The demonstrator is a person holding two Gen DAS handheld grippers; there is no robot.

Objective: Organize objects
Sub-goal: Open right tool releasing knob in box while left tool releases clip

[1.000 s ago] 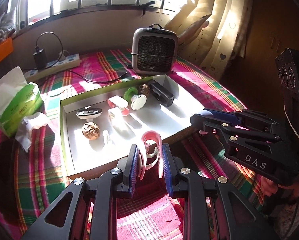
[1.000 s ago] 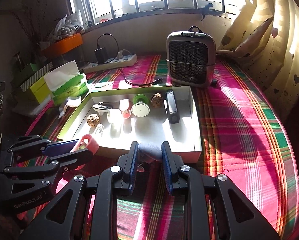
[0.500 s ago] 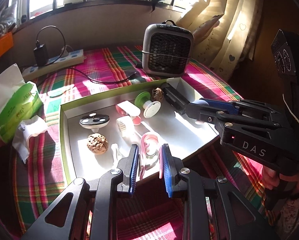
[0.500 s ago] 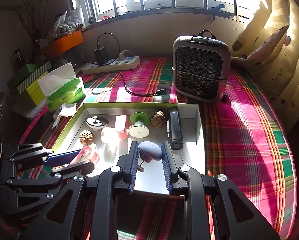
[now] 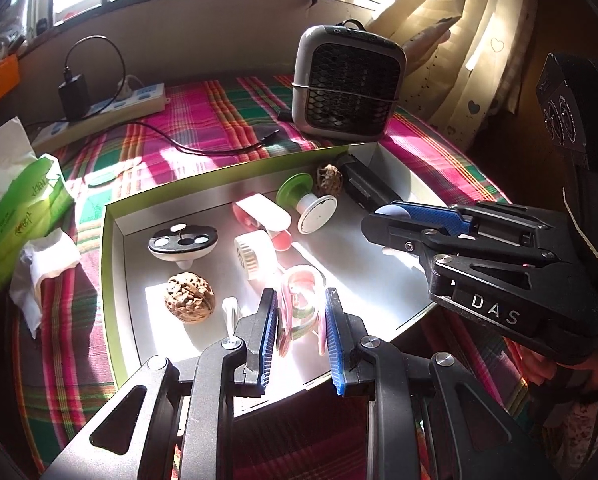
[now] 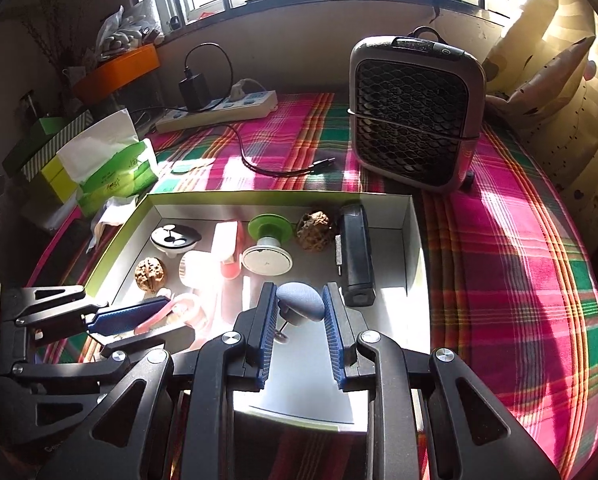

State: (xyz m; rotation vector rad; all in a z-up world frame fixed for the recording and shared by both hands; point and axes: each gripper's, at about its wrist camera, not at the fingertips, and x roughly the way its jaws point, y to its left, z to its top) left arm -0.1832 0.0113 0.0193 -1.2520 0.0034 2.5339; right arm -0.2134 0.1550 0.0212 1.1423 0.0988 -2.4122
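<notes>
- Pink plastic sits between the blue pads of the left gripper (image 5: 301, 316): a pink clip (image 5: 303, 300), pinched from both sides and held over the near part of the box (image 5: 111, 280).
- The left gripper slants downward toward the white floor of the box, its black arms filling the bottom of its own view; whether the clip touches the floor I cannot tell.
- In the right wrist view the same gripper (image 6: 139, 316) comes in from the lower left, lying almost flat, the pink clip (image 6: 171, 312) sticking out past its tips.
- The right gripper (image 6: 299, 312) also tilts down, over the middle front of the box (image 6: 415, 240); its jaws are closed on a small blue-grey cap (image 6: 301, 300) with a thin stem below it.
- In the left wrist view the right gripper (image 5: 383, 220) reaches in from the right, and only a sliver of the blue-grey cap (image 5: 391, 211) shows at its tip.
- Lying in the box: a walnut (image 5: 189, 298) near the left wall, a black and white disc (image 5: 182, 242) behind it, a white round brush (image 5: 253, 256), a pink and white case (image 5: 263, 214), a green spool (image 5: 305, 202), a second wrinkled nut (image 5: 330, 180) and a black bar (image 5: 365, 190) along the far right side.
- The box rests on a checked cloth (image 6: 499, 240); a grey heater (image 6: 415, 108) stands behind it, a power strip (image 6: 219, 110) lies by the wall, and a green tissue pack (image 5: 23, 208) lies to the left.
</notes>
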